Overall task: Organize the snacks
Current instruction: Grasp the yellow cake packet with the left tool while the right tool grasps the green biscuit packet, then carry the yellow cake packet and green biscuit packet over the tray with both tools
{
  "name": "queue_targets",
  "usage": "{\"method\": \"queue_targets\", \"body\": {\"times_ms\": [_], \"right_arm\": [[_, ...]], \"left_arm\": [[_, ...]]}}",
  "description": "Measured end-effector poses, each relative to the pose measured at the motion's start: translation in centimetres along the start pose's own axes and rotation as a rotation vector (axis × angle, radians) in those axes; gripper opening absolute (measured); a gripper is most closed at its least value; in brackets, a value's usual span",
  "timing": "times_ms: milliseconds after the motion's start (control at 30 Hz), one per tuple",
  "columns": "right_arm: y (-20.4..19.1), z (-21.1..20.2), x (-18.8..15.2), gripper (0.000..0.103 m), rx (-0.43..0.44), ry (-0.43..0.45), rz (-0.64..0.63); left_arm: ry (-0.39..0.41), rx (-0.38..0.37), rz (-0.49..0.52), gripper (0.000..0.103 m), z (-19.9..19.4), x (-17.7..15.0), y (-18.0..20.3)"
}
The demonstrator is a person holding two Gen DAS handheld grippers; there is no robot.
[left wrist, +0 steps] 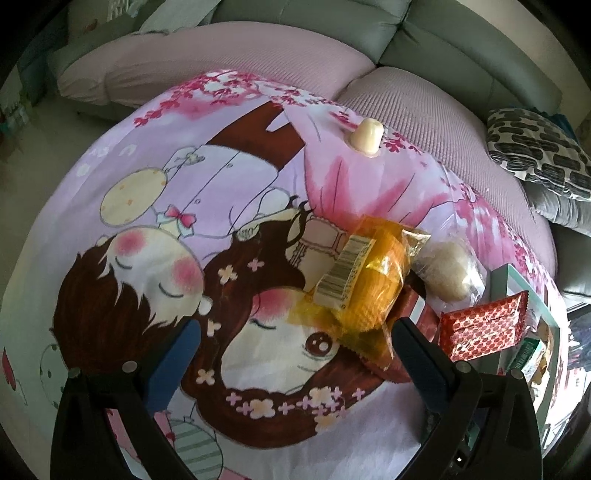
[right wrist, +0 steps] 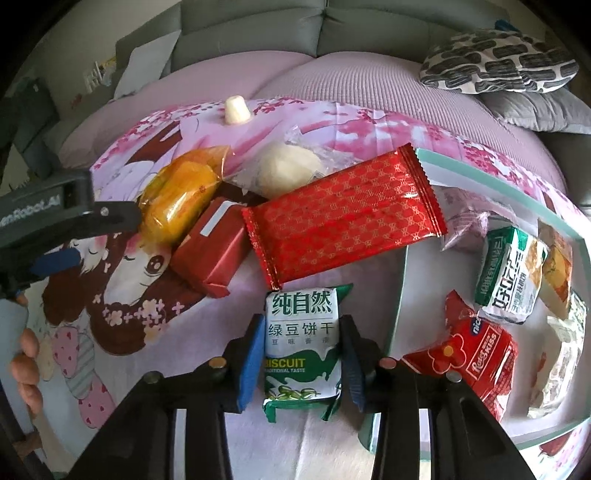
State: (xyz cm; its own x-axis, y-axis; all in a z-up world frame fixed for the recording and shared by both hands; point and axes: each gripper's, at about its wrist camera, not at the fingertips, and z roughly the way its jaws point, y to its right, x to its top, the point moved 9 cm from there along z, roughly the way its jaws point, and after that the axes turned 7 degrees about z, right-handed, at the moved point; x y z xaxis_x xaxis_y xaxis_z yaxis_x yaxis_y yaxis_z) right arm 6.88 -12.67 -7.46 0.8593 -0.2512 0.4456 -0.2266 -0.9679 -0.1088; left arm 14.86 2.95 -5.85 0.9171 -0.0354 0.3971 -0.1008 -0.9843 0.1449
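Observation:
My right gripper [right wrist: 301,350] is shut on a green and white biscuit packet [right wrist: 302,343], held just left of a pale green tray [right wrist: 397,295]. The tray holds a red Rees Kiss pack [right wrist: 480,350], a green and white pack [right wrist: 511,273] and several other snacks. A long red wrapper [right wrist: 343,214] leans on the tray's far rim. My left gripper [left wrist: 295,343] is open, with an orange cake packet [left wrist: 362,280] just ahead of its right finger. The left gripper also shows in the right wrist view [right wrist: 74,221].
On the cartoon bedsheet [left wrist: 147,221] lie a dark red box [right wrist: 210,247], a pale bun in clear wrap [right wrist: 284,166] and a small cream jelly cup [left wrist: 365,138]. A patterned cushion [right wrist: 498,66] and a grey sofa [right wrist: 332,22] are behind.

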Motion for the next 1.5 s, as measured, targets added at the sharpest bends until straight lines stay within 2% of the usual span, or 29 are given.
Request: {"method": "queue_targets", "body": {"times_ms": [167,433,533,600,700,967,1233,1500], "right_arm": [[0.2,0.4,0.4,0.043,0.013,-0.003,0.014],[0.3,0.5,0.4,0.043,0.037,-0.011,0.022],[0.3,0.4,0.4,0.042,0.037,-0.009,0.019],[0.3,0.4,0.4,0.042,0.039,-0.009,0.019],[0.3,0.4,0.3,0.042,0.046,-0.010,0.023],[0.3,0.3,0.3,0.042,0.049,-0.011,0.023],[0.3,0.0,0.2,0.042,0.057,-0.011,0.030],[-0.2,-2.5,0.9,0.042,0.098,0.050,0.024]], "left_arm": [[0.043,0.014,0.043,0.103,0.3,1.4,0.6],[0.049,0.000,0.078,0.100,2.2,2.0,2.1],[0.052,-0.021,0.092,0.086,2.8,2.3,2.9],[0.057,-0.034,0.101,0.083,3.2,2.6,3.4],[0.052,-0.039,0.117,0.073,3.6,2.8,3.9],[0.017,-0.001,0.150,0.052,4.4,2.0,4.5],[0.037,0.009,0.120,0.046,3.1,2.3,4.1],[0.123,0.007,0.117,0.045,-0.5,3.6,4.7]]}}
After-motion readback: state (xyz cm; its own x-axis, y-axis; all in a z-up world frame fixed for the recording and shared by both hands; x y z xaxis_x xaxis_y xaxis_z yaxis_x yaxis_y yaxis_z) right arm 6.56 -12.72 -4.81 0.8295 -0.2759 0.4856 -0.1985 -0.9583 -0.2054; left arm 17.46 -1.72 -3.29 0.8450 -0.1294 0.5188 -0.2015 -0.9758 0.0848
